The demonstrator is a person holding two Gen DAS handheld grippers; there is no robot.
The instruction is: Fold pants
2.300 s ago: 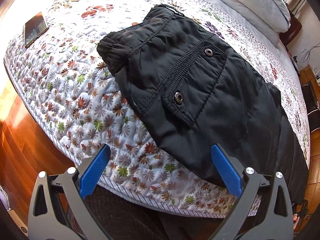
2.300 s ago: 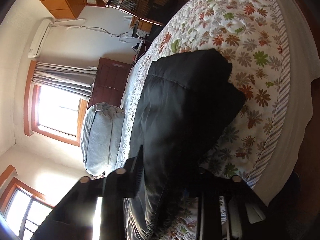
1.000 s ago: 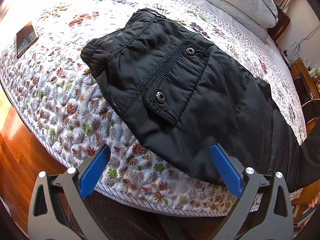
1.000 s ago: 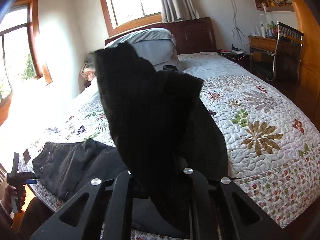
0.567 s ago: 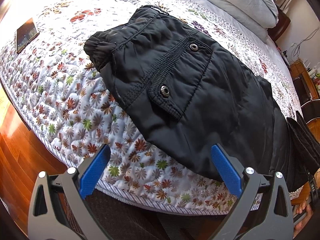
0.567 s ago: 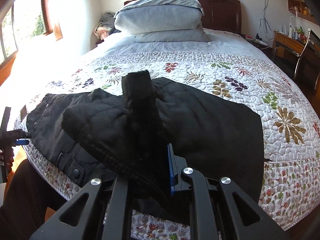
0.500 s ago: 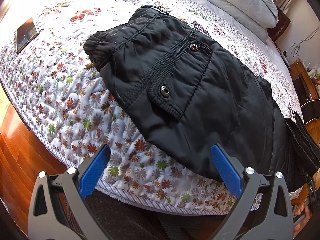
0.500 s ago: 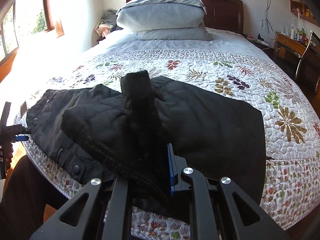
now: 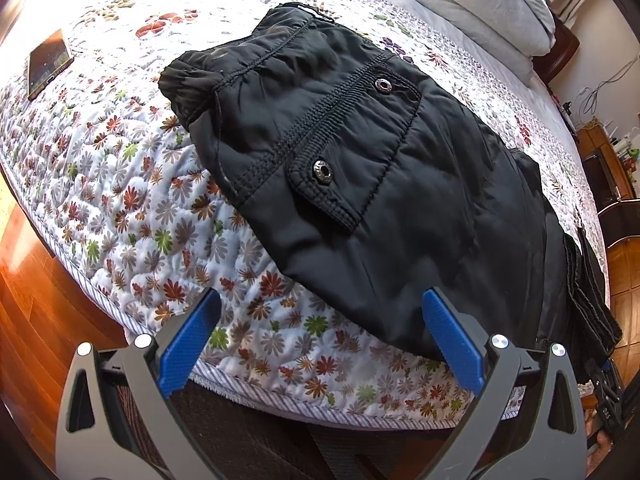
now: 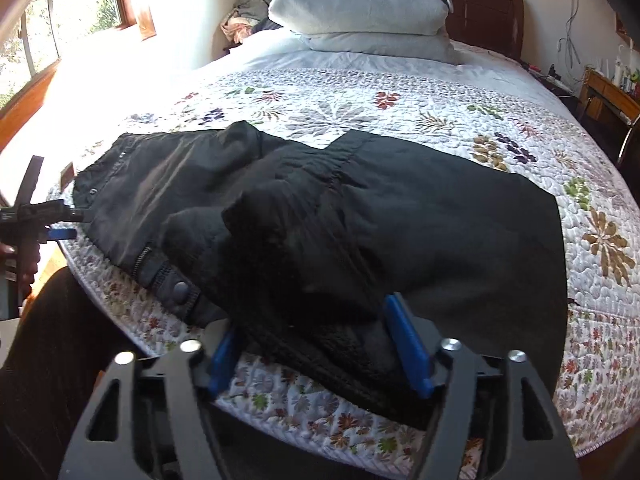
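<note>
Black padded pants (image 9: 360, 160) lie on the flowered quilt (image 9: 120, 184), waistband and snap pocket toward the left wrist view. In the right wrist view the leg ends (image 10: 304, 264) are folded back over the pants (image 10: 440, 216) and lie bunched on them. My right gripper (image 10: 312, 320) is opening. The hem fabric lies loose between its blue pads (image 10: 408, 344), which no longer press it. My left gripper (image 9: 320, 300) hovers open over the bed's near edge, nothing between its fingers, just short of the pants' lower edge. It also shows far left as the left gripper (image 10: 40, 216).
A phone (image 9: 50, 62) lies on the quilt at far left. Grey pillows (image 10: 360, 4) are stacked at the headboard. Wooden floor (image 9: 32, 320) lies below the bed edge. A person's dark-trousered leg (image 10: 52, 340) stands against the bed. A desk (image 10: 612, 96) is at right.
The right gripper swung the lifted leg ends over and down onto the pants, then spread its jaws off the fabric. The left gripper stayed put and open.
</note>
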